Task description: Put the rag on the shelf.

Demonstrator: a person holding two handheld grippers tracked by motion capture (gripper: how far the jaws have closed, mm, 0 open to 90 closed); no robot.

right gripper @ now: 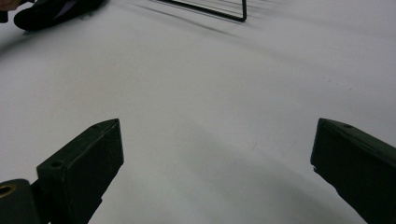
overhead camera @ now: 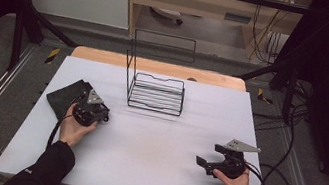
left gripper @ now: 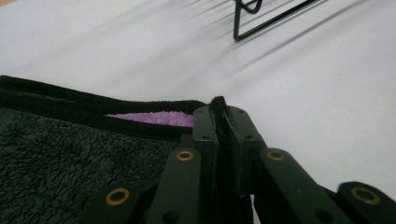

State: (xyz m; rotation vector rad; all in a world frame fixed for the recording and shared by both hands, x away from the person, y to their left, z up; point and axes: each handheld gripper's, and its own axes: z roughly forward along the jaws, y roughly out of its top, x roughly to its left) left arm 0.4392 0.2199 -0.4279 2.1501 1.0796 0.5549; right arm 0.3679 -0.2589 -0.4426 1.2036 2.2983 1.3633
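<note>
Item 1, left side of the table [overhead camera: 139, 169]: folded black towel [overhead camera: 64, 96] with a fleecy pile and a stitched black hem, lying flat near the left edge. A lilac layer shows between the folds in the left gripper view. The left tool [overhead camera: 80, 104] sits at the towel's right-hand corner, jaws pressed together on the hem, a thin ridge of black cloth pinched between them [left gripper: 218, 112].

Handling note: the hold takes a narrow bite at the corner tip. Judged advice is to lift slowly and check that all folded layers come up, not the top hem alone; a shallow pinch on plush cloth may slip.

Item 2, middle of the table toward the far edge: black wire rack [overhead camera: 157, 93] with a tall upright back frame and a low slatted tray, standing apart from the towel. It is the likely destination; carry the cloth high enough to clear its front rail.

Item 3, right side near the front edge: right tool [overhead camera: 206, 163], jaws spread wide over bare table, holding nothing. It is free to steady the rack or take the towel's opposite corner.
</note>
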